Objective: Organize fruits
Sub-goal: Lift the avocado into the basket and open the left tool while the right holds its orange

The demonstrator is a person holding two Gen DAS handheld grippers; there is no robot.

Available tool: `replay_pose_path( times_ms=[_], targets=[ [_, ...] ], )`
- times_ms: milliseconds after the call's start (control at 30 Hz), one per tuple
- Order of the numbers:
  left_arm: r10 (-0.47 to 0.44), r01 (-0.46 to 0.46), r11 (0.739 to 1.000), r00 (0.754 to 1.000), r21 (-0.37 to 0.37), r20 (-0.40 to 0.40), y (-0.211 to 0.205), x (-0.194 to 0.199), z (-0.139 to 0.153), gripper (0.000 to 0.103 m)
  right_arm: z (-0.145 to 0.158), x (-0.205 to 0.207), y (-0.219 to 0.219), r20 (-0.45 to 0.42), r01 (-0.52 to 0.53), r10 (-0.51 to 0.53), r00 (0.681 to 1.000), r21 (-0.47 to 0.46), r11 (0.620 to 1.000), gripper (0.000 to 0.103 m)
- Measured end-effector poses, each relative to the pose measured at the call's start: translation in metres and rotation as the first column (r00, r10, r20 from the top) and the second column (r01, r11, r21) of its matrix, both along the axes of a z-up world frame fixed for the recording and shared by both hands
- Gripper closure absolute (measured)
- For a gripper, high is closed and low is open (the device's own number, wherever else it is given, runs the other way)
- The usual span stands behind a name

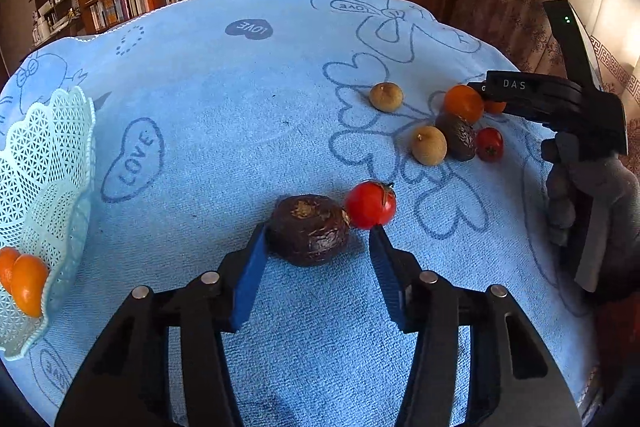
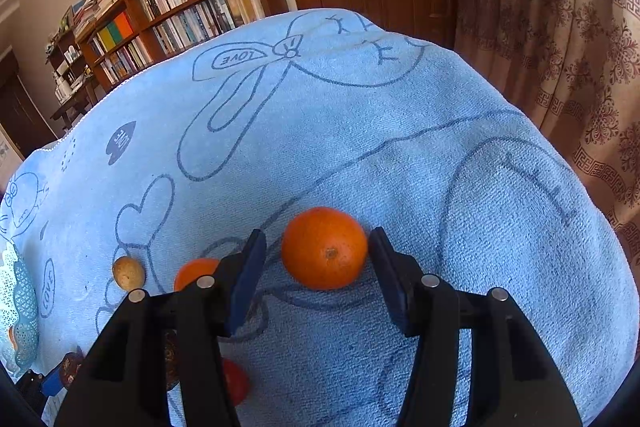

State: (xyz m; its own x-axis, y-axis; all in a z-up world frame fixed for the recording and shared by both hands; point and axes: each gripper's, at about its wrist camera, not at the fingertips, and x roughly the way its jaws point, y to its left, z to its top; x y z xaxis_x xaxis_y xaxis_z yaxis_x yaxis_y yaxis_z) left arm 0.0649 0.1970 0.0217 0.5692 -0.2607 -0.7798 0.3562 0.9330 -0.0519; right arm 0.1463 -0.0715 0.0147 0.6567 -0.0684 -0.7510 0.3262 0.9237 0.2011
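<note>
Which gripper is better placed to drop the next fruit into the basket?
Left. The left gripper is open around the dark wrinkled fruit, and the basket sits on its side. The right gripper, open around an orange, is farther away.

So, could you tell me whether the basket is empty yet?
Not empty: the white lattice basket already holds two small orange fruits against its near wall.

My table is covered by a blue towel [image 1: 240, 115] with "LOVE" prints. Lying on it: lattice basket [image 1: 48, 163] at the left edge, dark fruit [image 1: 308, 233] touching a tomato [image 1: 370, 205] mid-table, and an orange [image 2: 324, 249] toward the right edge.
</note>
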Motion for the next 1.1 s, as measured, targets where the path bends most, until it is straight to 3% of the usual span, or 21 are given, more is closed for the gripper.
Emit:
replay_pose_path(
  times_ms=[100,300,767,1100],
  targets=[
    [0.006,-0.006,1.000,1.000,-0.016,0.010,0.002,0.000,0.001,0.061,0.000,0.000,-0.002,0.003,0.003,-0.003,1.000,0.012,1.000,0.051],
    [0.005,-0.004,1.000,1.000,-0.011,0.027,0.002,-0.005,0.004,0.061,0.001,-0.001,-0.009,0.005,0.005,-0.005,1.000,0.046,0.999,0.063],
    [0.037,-0.033,0.998,0.995,-0.049,0.096,0.015,-0.017,0.025,0.061,0.007,-0.007,-0.010,0.034,0.015,-0.016,0.999,0.039,0.999,0.063],
    [0.164,-0.151,0.985,0.968,-0.077,0.188,0.053,-0.024,0.056,0.061,0.012,-0.011,-0.005,0.056,0.012,-0.013,0.998,0.012,1.000,0.063]
  ],
)
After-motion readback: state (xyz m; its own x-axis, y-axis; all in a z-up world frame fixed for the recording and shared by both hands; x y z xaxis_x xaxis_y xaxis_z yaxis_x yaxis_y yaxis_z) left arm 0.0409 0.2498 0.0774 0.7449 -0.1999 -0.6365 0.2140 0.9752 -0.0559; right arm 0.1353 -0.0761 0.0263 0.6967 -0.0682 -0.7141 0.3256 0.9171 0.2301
